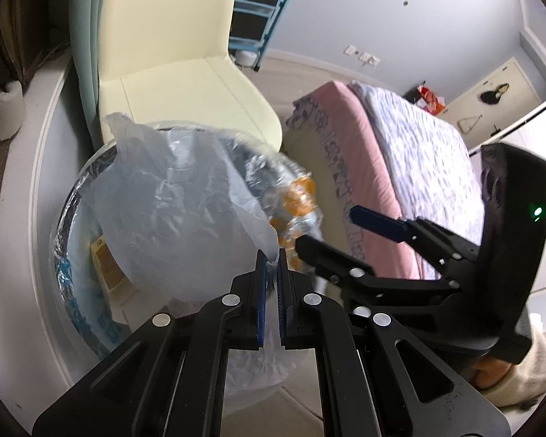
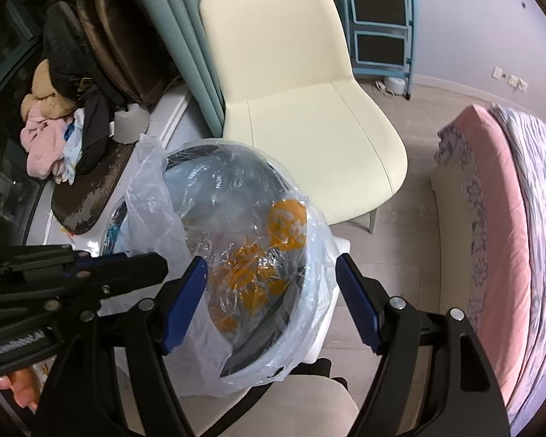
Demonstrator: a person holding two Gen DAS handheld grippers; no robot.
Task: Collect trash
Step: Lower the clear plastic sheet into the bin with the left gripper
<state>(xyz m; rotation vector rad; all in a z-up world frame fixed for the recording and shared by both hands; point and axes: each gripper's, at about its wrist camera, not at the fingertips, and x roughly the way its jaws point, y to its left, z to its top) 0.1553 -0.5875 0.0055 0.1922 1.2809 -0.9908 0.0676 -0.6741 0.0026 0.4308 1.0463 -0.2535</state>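
Note:
A round white bin (image 2: 320, 331) lined with a clear plastic trash bag (image 2: 156, 225) stands on the floor and holds orange-printed wrappers (image 2: 287, 225). My left gripper (image 1: 272, 266) is shut on a fold of the bag's edge (image 1: 178, 218) and lifts it over the bin. It also shows in the right wrist view (image 2: 127, 266) at the bin's left rim. My right gripper (image 2: 271, 284) is open, its fingers spread over the near side of the bin, holding nothing. In the left wrist view it (image 1: 327, 229) sits just right of the bag.
A cream chair (image 2: 302, 109) stands right behind the bin. A bed with a pink sheet (image 2: 506, 218) is to the right. A pile of clothes (image 2: 51, 134) and a dark worn board (image 2: 87, 189) lie to the left, by teal curtains (image 2: 178, 36).

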